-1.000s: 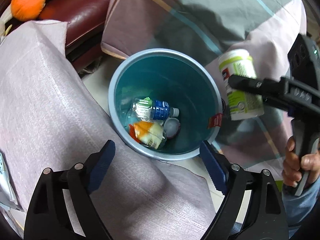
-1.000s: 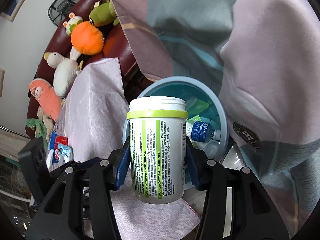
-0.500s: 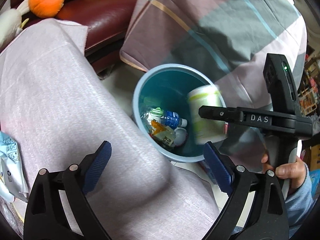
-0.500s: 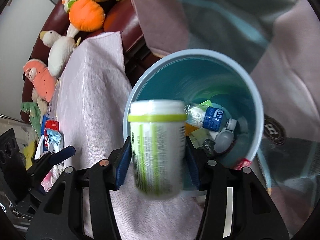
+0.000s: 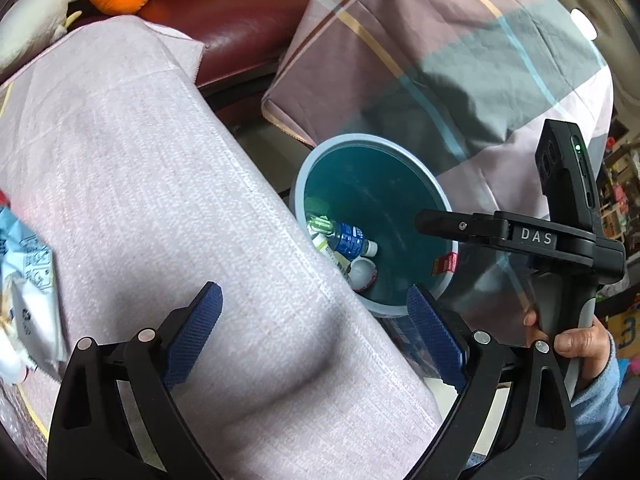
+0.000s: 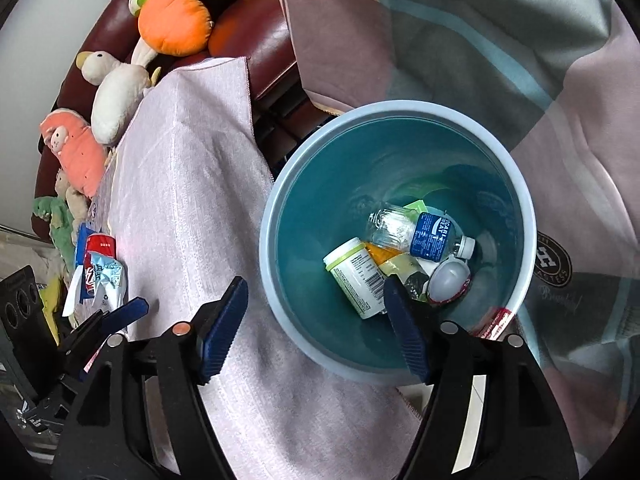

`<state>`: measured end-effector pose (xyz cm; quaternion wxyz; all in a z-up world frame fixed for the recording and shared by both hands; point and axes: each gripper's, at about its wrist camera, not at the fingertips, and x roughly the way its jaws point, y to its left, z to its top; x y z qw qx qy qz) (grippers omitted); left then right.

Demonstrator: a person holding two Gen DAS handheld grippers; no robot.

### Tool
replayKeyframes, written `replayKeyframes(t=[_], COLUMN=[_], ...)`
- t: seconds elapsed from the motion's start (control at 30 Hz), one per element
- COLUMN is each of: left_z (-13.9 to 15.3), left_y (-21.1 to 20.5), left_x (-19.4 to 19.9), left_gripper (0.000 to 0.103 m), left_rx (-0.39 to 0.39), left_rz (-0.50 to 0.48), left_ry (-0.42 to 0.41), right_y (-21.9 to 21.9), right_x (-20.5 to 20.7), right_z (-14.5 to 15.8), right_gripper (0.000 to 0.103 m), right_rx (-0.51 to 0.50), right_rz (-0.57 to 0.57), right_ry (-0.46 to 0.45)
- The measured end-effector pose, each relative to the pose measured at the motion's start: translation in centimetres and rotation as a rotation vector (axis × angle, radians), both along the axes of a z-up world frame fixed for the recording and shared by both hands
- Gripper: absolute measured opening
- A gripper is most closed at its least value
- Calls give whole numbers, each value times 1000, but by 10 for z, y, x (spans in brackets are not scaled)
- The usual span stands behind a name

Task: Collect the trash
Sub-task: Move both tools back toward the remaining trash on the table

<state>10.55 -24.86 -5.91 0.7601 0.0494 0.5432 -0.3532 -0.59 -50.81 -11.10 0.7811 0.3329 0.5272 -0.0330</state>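
While the left gripper (image 5: 314, 338) hangs wide open and empty over the cloth-covered table (image 5: 140, 184), crumpled wrappers (image 5: 28, 300) lie at its left edge. From the right wrist, the right gripper (image 6: 316, 326) gapes empty above the bin (image 6: 400, 114), where the white bottle (image 6: 356, 276) lies. Those wrappers (image 6: 100, 276) look light, soft and crinkly; pinching a bunched fold should hold best.

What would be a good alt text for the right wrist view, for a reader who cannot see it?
The open right gripper hangs over a blue trash bin holding a white and green canister, a plastic bottle and wrappers. To the left, a pink cloth carries more wrappers; stuffed toys sit on a dark red sofa behind.
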Motion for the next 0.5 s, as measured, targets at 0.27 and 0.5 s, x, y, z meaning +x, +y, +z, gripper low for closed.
replayKeyframes(t=[0.27, 0.5], left_z=[16, 30], left_y=[39, 87], left_x=[-10, -24], left_gripper=[94, 97], left_rx=[-38, -49], left_rz=[44, 104], left_ry=[-19, -53], right_y=[27, 70], right_x=[-1, -1], right_z=[31, 55], right_gripper=[76, 77], right_rx=[-36, -57], right_rz=[32, 98], right_ry=[-22, -43])
